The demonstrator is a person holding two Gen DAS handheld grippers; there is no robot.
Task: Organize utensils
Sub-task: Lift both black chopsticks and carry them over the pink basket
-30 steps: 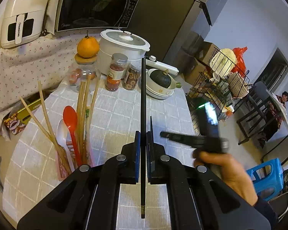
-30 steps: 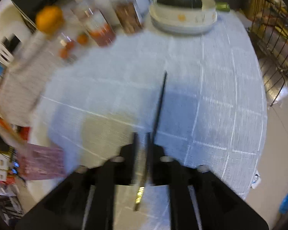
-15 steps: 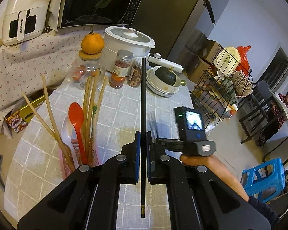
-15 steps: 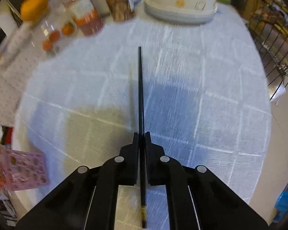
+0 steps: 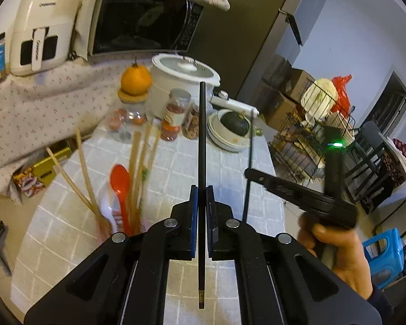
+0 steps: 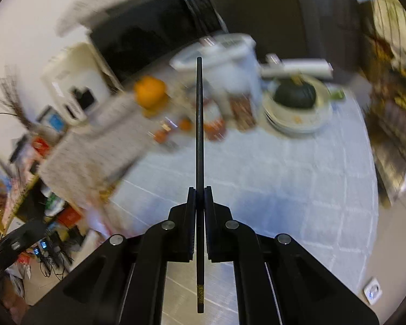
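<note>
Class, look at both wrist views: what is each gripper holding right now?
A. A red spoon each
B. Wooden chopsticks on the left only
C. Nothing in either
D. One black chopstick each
D: the left gripper and right gripper each have their jaws shut on one black chopstick.
</note>
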